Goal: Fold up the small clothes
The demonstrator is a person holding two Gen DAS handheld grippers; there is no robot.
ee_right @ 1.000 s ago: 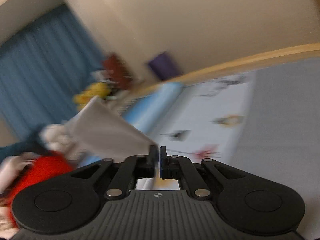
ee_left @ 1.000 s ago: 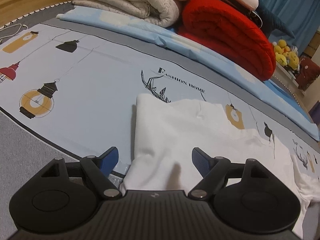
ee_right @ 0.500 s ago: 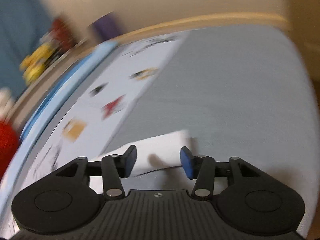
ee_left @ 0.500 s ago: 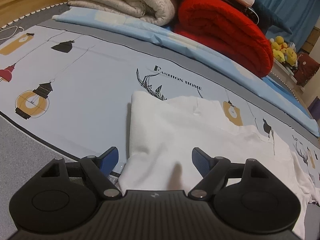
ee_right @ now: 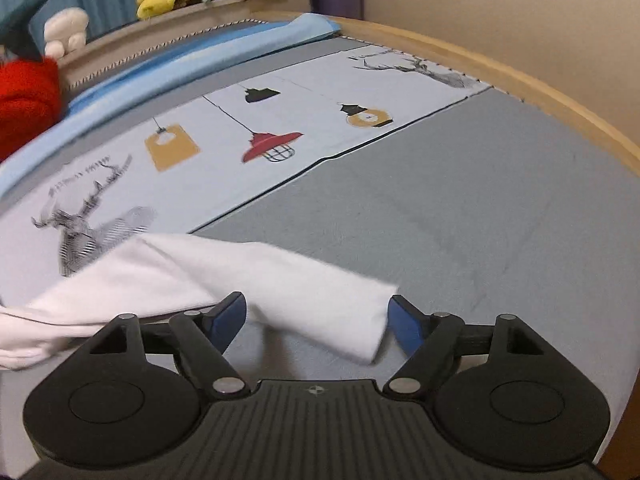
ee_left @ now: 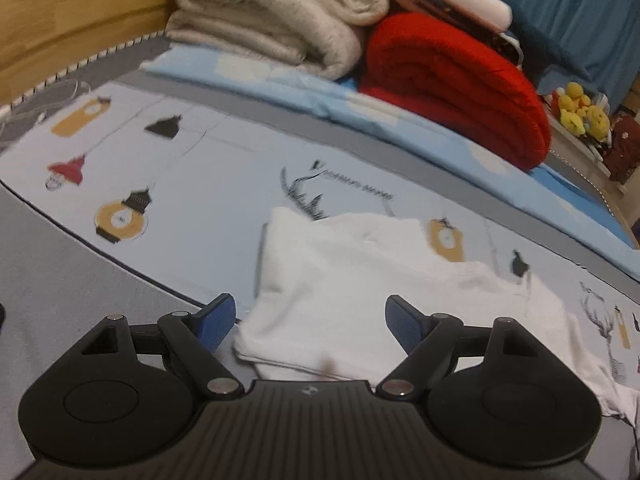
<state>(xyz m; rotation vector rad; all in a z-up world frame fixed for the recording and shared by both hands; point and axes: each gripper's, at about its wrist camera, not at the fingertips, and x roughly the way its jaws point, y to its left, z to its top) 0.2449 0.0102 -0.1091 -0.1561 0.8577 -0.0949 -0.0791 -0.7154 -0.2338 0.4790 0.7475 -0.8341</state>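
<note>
hovering low, the right gripper (ee_right: 316, 316) has just been opening its jaws, now wide, with the white sleeve (ee_right: 320, 304) lying loose between them, unpinched; its long axis runs left-right across the jaws, cuff end by the right pad; the left gripper (ee_left: 310, 322) gapes wide too, over the near folded edge of the white shirt (ee_left: 360, 276) — nothing pinched; the shirt lies flat on the printed bed sheet (ee_left: 192, 184), stretching off to the right; the right hand looks nearer the unfolded sleeve; beyond — a red blanket (ee_left: 452, 84).

White garment (ee_left: 360, 280) lies on printed bedsheet (ee_left: 200, 184)
</note>
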